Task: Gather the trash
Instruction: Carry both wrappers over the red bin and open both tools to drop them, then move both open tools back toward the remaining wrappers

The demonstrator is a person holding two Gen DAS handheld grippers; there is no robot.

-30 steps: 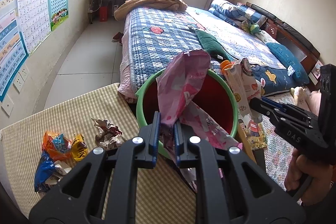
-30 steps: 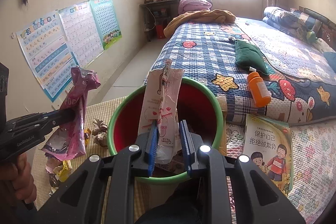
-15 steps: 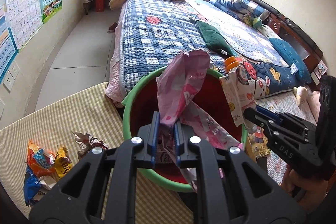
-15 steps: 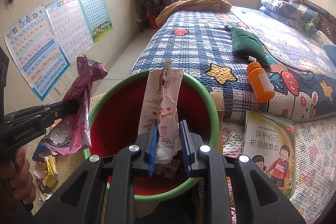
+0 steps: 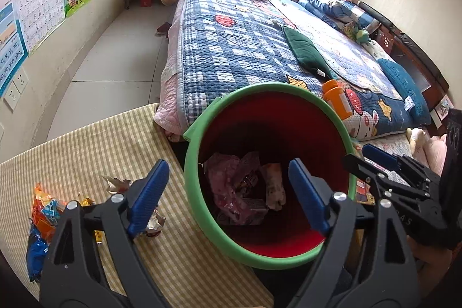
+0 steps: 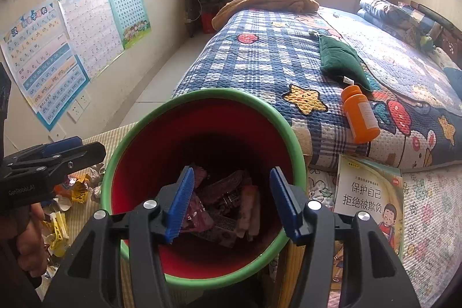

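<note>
Opening over the green-rimmed red plastic bucket (image 5: 190, 163), both the left tool (image 5: 225, 192) and right tool (image 6: 231, 201) are spreading with nothing between them; crumpled wrappers (image 6: 222, 207) are lying at the bucket's bottom. Remaining foil wrappers (image 5: 46, 210), lower left on the checked bench (image 5: 86, 143), are calling for wide tools going back.
</note>
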